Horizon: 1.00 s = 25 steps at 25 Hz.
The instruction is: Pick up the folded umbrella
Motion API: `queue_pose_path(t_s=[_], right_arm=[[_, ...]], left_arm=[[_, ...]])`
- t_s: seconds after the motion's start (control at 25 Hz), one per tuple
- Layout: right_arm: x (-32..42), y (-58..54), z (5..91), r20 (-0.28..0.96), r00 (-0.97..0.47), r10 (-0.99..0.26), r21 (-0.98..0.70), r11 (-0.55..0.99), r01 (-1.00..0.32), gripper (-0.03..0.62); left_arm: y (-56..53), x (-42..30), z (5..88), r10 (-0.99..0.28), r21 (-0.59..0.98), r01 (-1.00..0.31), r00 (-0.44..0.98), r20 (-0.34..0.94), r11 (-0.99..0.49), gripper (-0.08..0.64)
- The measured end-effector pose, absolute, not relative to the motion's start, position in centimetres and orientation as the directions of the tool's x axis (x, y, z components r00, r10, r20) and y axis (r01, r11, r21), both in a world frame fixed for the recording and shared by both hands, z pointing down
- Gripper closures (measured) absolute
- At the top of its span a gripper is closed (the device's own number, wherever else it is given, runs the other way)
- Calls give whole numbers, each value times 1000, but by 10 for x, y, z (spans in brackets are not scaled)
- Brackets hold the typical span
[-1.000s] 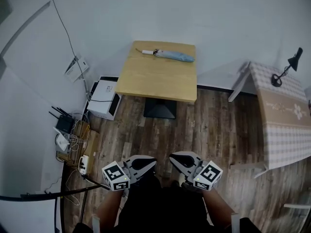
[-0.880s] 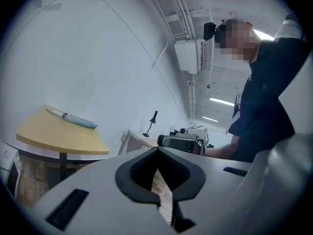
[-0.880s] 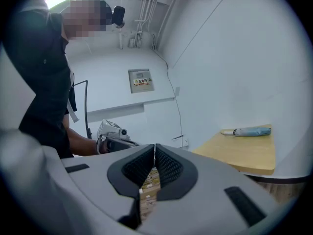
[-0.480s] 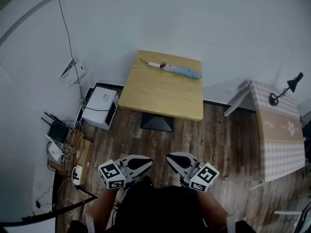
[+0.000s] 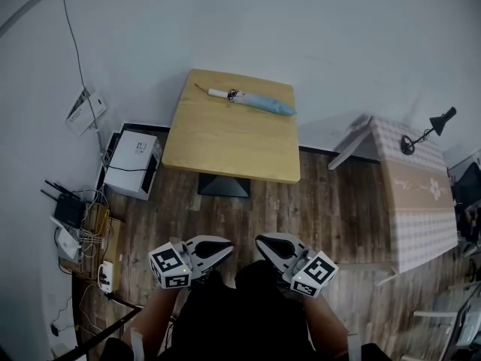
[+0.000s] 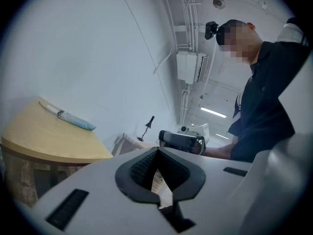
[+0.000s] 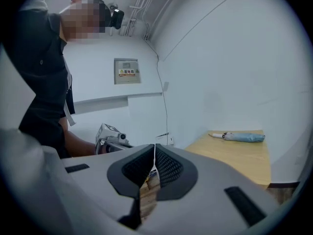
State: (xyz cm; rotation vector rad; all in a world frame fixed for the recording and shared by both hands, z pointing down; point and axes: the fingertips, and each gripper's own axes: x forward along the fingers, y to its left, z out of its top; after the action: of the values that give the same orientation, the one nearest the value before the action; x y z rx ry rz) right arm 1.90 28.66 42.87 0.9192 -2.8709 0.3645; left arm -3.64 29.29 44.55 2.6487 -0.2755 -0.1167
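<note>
Head view | folded umbrella (image 5: 252,101) is lying untouched on table (image 5: 225,145), well apart from left gripper (image 5: 228,244) and right gripper (image 5: 260,242) | both are sitting jaws-closed, empty | approach, grasp, lift remaining

Head view has shifted since a second ago. The wooden table (image 5: 225,145) with the folded umbrella (image 5: 252,101) now sits further left and slightly larger. The white printer (image 5: 131,153) has slid toward the left edge. The checked table (image 5: 421,194) has come further into frame. The left gripper (image 5: 224,247) and right gripper (image 5: 263,245) sit a touch higher.
</note>
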Motion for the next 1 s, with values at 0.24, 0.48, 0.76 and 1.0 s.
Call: queue_pose_path(t_s=[0.24, 0.48, 0.76, 1.0], right_arm=[[31, 254, 438, 156, -837, -525, -224, 806, -547, 572], [55, 208, 433, 131, -881, -454, -207, 857, -472, 572], [101, 161, 426, 106, -915, -388, -215, 890, -402, 572], [124, 133, 420, 95, -945, -314, -210, 921, -328, 572]], left_arm=[[258, -24, 450, -253, 471, -223, 967, -2, -854, 551], [220, 5, 446, -310, 462, -288, 950, 29, -839, 551], [171, 55, 430, -373, 445, -363, 925, 67, -819, 551], [138, 78, 421, -428, 424, -417, 901, 74, -804, 551]])
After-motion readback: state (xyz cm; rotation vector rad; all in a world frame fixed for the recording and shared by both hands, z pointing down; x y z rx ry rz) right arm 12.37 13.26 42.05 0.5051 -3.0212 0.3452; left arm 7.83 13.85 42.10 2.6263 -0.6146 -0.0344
